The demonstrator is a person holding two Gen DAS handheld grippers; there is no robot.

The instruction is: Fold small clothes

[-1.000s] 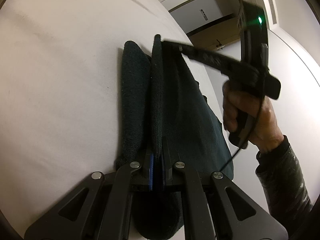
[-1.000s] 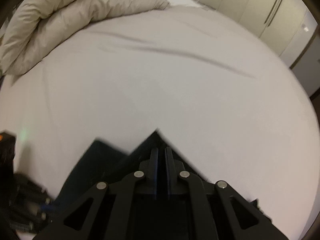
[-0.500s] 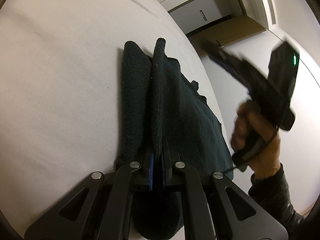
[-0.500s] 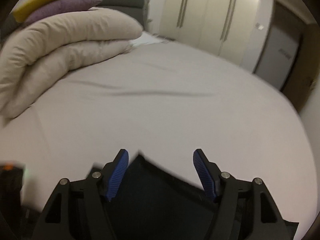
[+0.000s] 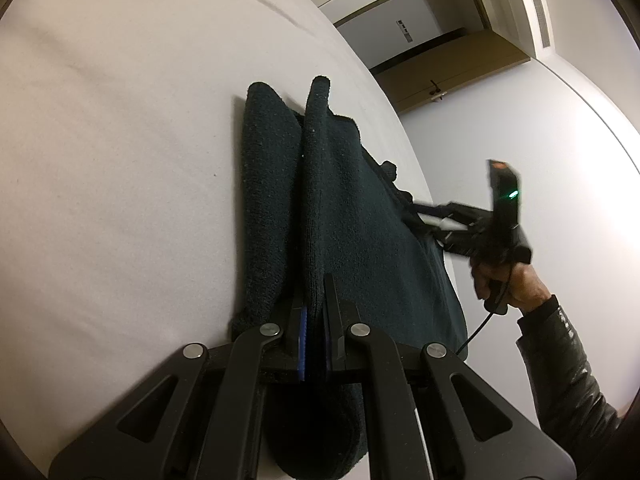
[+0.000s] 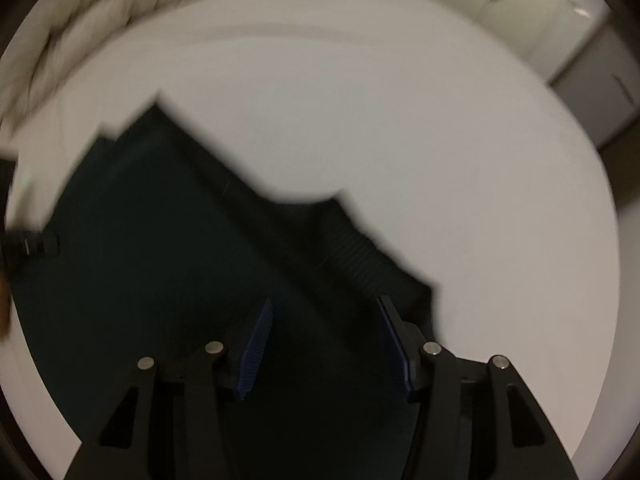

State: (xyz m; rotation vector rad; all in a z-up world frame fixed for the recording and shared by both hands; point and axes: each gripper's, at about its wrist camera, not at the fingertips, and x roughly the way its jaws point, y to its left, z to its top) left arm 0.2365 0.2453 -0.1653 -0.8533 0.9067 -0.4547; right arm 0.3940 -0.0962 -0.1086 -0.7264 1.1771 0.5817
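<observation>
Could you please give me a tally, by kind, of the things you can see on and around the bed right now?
Dark green garment: 1
Hand-held gripper: 2, left hand-held gripper, right hand-held gripper
White bed: 1
Folded duvet: 1
Total: 5

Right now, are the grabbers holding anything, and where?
The left gripper pinches the dark cloth on its raised fold. The right gripper is closing over it, gripping nothing yet.
</observation>
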